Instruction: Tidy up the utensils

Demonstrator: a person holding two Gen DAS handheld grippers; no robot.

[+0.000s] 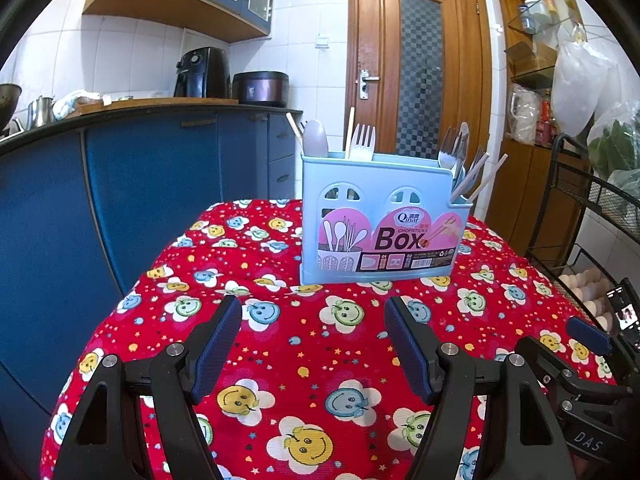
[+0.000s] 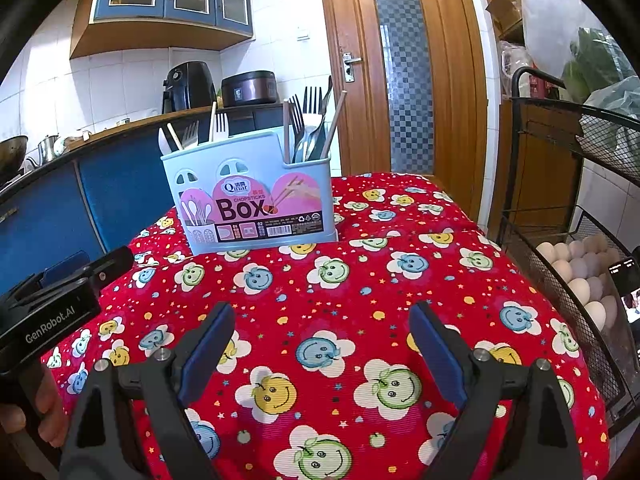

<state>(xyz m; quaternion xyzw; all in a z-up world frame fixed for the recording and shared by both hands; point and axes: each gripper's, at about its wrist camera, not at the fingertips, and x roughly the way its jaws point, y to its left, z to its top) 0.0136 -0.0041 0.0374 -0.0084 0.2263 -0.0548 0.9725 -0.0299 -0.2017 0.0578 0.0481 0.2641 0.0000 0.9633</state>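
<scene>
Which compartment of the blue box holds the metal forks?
The lower right-hand compartment of the blue box; its metal forks stand with chopsticks, while the left one holds pale plastic utensils.

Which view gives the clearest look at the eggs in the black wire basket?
The right wrist view. There the eggs lie piled in plain sight inside the wire basket beside the table, many showing whole. In the left wrist view only a few eggs peek out at the right edge, small and partly cut off by the basket's rim.

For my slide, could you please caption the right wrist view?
Open right gripper above a red smiley-flower tablecloth, facing a blue chopsticks box holding forks and chopsticks.
</scene>
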